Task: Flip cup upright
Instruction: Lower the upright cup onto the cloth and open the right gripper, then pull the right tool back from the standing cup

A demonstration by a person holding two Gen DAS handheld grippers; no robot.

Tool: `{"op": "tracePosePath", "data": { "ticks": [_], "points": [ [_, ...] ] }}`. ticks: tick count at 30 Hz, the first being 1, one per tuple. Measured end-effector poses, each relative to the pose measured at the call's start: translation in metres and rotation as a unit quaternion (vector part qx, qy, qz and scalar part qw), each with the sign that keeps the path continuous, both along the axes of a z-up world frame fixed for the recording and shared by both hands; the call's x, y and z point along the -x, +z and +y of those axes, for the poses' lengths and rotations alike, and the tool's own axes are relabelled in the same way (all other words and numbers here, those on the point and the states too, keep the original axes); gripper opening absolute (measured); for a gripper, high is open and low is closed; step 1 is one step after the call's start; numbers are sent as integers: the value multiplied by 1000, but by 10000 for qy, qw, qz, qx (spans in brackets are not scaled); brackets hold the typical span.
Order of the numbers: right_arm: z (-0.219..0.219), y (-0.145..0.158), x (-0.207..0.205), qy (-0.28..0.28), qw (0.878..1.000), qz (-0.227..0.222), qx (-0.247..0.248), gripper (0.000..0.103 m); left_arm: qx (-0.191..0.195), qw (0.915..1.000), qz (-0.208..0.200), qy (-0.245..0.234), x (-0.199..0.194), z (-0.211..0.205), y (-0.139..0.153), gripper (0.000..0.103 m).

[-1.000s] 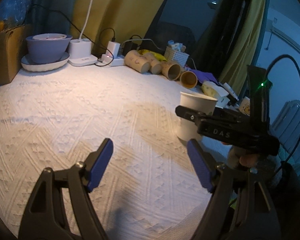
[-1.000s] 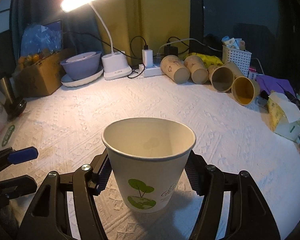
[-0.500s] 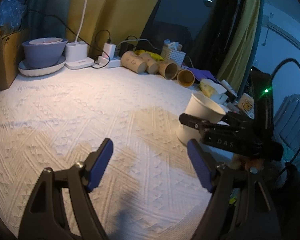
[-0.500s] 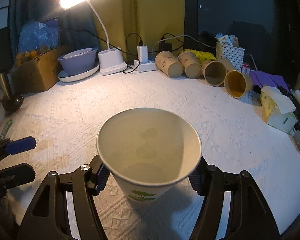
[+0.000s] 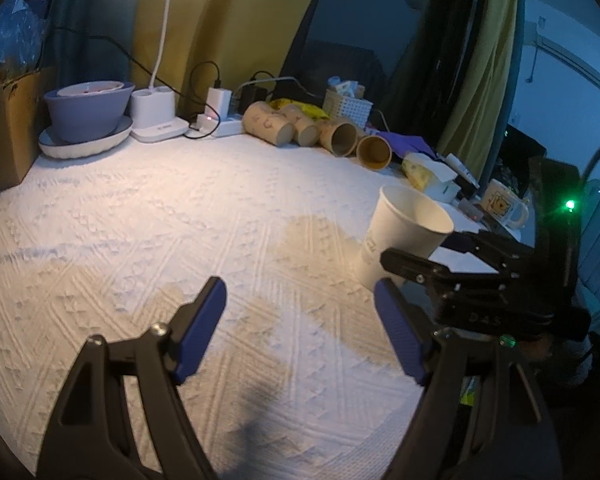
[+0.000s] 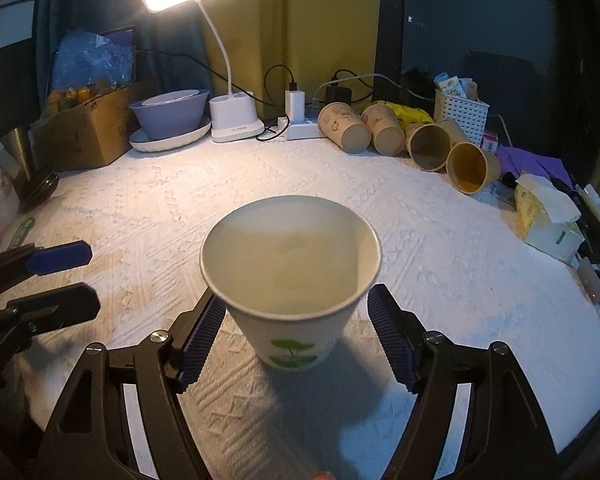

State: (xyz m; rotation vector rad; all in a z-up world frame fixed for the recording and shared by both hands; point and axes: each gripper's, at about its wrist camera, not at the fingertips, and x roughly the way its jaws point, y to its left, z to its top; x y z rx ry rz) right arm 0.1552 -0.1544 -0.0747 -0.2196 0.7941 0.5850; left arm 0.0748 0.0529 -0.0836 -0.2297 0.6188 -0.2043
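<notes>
The white paper cup [image 6: 290,280] stands upright on the white textured tablecloth [image 6: 440,264], mouth open to the top, a green leaf print low on its near wall. It sits between the 2 blue pads [image 6: 202,330] of the right gripper [image 6: 296,334], whose jaws are spread: a clear gap shows on each side of the cup wall, so neither pad touches it. In the left wrist view the same cup [image 5: 404,236] appears toward the right side of the cloth, with the right gripper's black fingers [image 5: 420,268] flanking it.

The left gripper [image 5: 300,328] hangs low over bare cloth well to the left of the cup, its blue pads [image 5: 202,330] wide apart and holding nothing.

Along the far edge, 4 brown paper cups [image 6: 404,136] lie on their sides in a row. To their left stand a white desk lamp [image 6: 234,120], lit, and a grey bowl [image 6: 170,110] on a white plate. A white slotted basket [image 6: 462,114] sits behind the brown cups, and a tissue box [image 6: 548,220] lies at the right edge.
</notes>
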Motion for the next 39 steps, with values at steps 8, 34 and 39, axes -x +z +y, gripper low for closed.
{"op": "tracePosePath", "data": {
  "ticks": [8,34,39],
  "points": [
    [-19,9,13,-102,9999,-31,-46,78,-283,9995,-92,42,5,-9,3,78],
    [-65,69,55,-359,9971,-513,-429,78,-344,9977,-566,-115,23,-45,47,83],
    [-73,85,61,-396,9954,-703,-519,78,-348,9959,-829,-113,32,-50,63,83]
  ]
}}
